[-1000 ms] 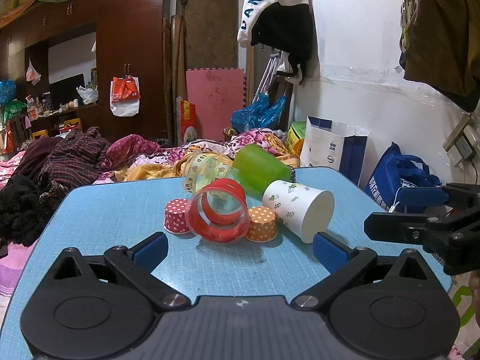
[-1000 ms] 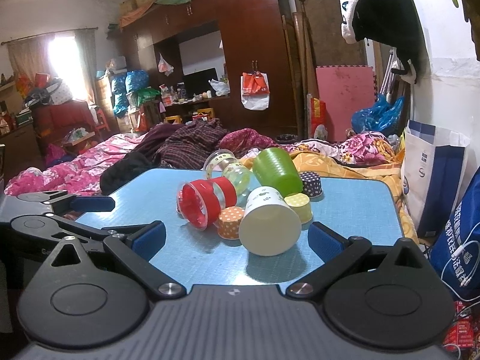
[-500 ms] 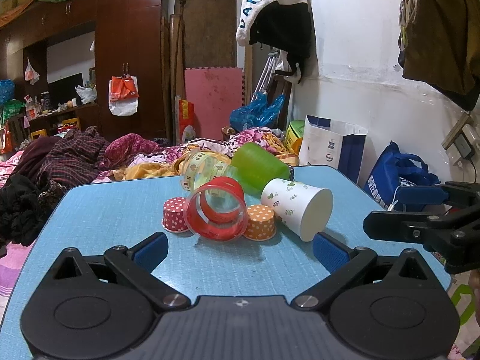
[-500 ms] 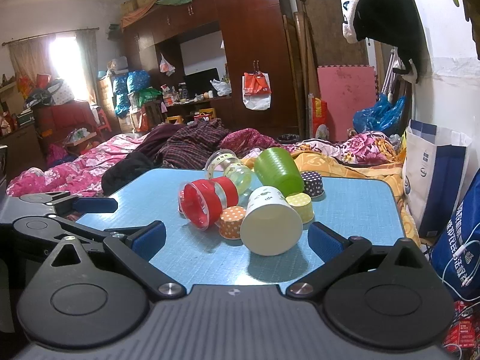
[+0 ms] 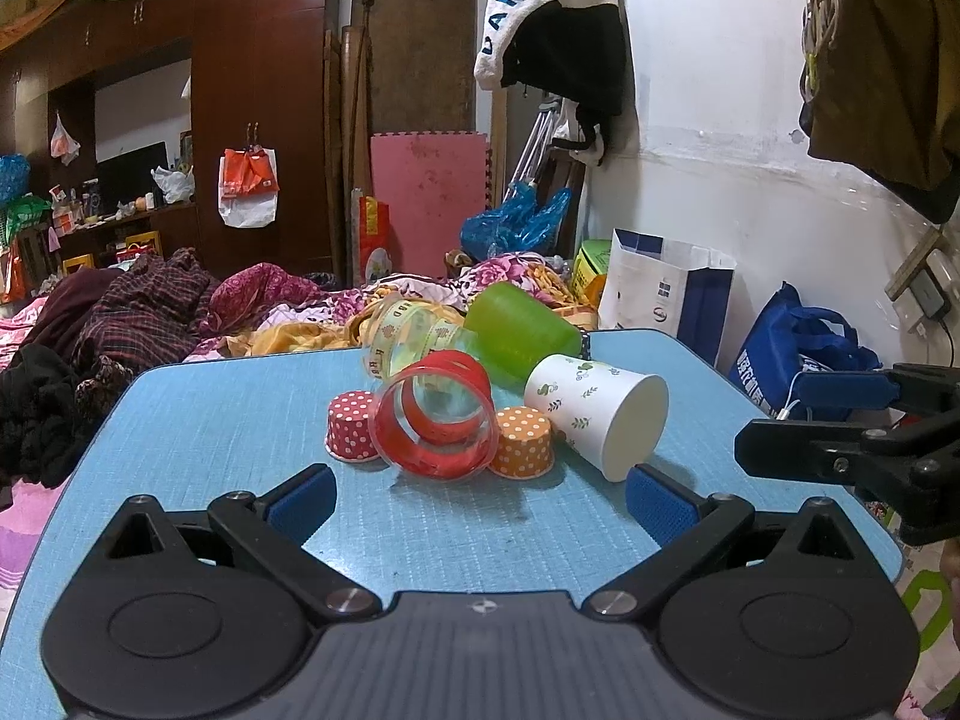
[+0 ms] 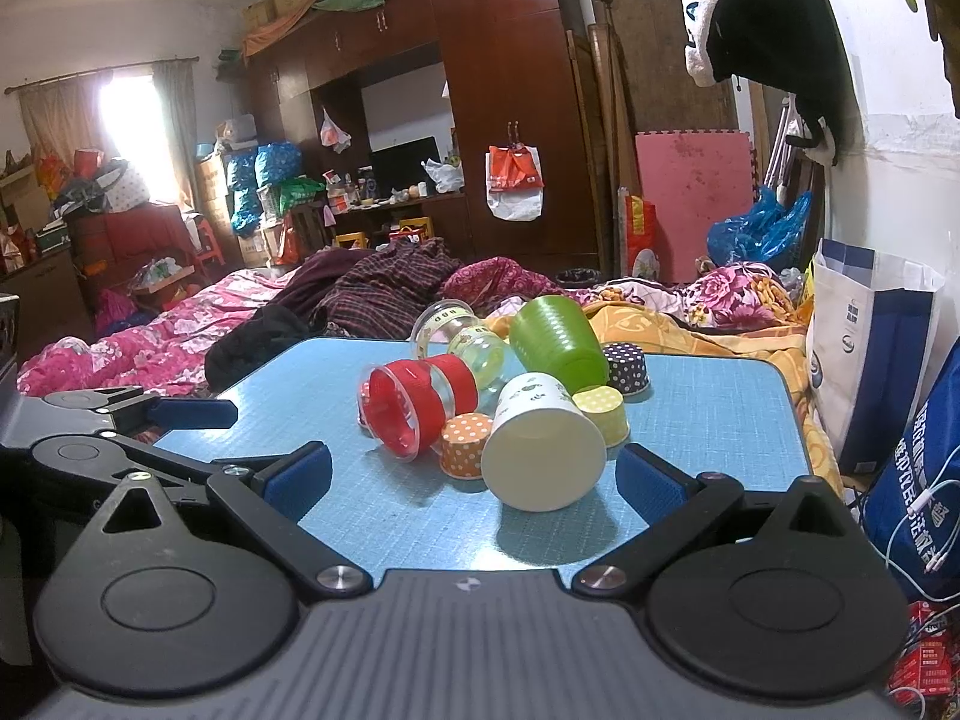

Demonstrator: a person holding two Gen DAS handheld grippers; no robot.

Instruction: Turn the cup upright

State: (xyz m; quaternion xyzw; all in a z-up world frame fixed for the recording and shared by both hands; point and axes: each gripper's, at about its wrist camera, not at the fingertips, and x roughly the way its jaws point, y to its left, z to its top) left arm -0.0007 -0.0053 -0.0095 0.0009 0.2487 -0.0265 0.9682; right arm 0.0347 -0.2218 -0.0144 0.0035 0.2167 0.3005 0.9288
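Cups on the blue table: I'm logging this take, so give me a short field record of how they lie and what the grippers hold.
surface: blue table
white paper cup: on its side
red-banded clear cup: on its side
green cup: tipped over
orange dotted cup: mouth down
left gripper: open, empty
right gripper: open, empty

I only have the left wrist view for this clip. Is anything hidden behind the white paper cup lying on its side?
Observer: Yes. The right wrist view shows a yellow dotted paper liner right behind the white paper cup, apparently touching it.
Operator: Is the right gripper open? I see it only side-on.
Observer: The right gripper is open, with nothing between its jaws.
Operator: Anything else back there?
Observer: A dark dotted liner stands beside the green cup.
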